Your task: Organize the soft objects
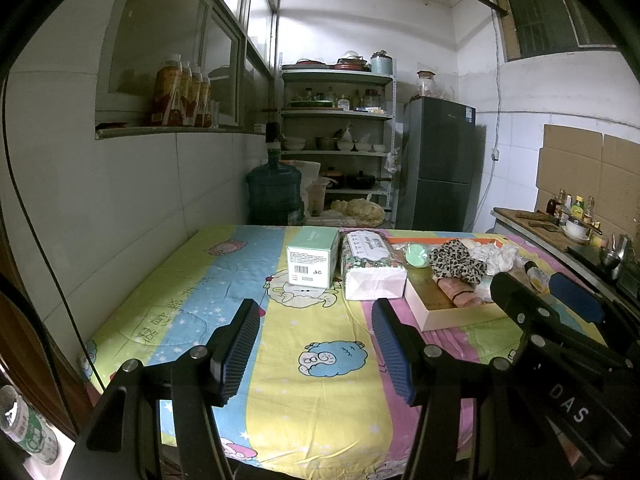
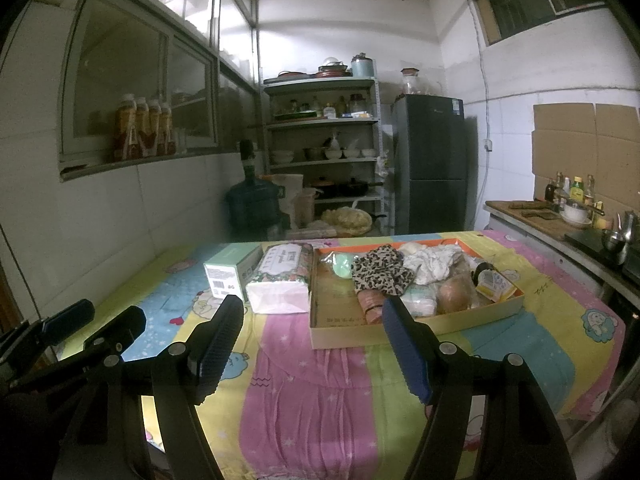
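Both grippers, left gripper (image 1: 316,354) and right gripper (image 2: 312,348), hovering released, empty; soft clothes (image 2: 404,270) sitting mid-frame in tray (image 2: 416,330), nothing sorted yet.

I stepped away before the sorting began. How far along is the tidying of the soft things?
Nothing looks done yet. The leopard-print cloth, white rag and other soft items still sit jumbled in the cardboard tray. Nothing is in hand: the left gripper and right gripper are open and empty above the cartoon sheet. The tissue pack and mint box stand beside the tray.
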Demonstrator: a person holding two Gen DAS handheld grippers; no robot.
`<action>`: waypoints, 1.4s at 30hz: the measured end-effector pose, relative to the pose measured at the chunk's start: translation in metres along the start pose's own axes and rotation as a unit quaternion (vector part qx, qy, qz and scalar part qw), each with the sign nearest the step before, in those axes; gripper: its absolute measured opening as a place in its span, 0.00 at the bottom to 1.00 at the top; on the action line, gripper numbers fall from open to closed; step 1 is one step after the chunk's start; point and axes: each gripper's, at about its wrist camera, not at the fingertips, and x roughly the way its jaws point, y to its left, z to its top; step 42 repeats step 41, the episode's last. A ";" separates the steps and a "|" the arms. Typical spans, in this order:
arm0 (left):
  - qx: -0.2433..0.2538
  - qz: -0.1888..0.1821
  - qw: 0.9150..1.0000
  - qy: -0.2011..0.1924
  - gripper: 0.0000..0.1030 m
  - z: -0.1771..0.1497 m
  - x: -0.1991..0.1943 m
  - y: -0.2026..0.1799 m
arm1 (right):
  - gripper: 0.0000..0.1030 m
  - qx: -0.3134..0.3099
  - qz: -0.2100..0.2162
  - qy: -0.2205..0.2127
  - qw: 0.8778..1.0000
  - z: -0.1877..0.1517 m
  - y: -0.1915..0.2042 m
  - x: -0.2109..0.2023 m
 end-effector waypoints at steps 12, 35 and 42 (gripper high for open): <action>0.000 0.001 1.000 -0.001 0.56 -0.001 -0.001 -0.001 | 0.71 0.000 0.000 0.000 1.000 0.000 0.001 0.000; 0.000 -0.001 1.000 -0.001 0.56 -0.002 -0.001 -0.002 | 0.71 0.000 -0.001 -0.001 1.000 -0.001 0.002 0.000; 0.000 -0.004 1.000 -0.003 0.56 -0.001 0.000 -0.004 | 0.71 0.001 -0.001 -0.001 1.000 -0.001 0.002 0.000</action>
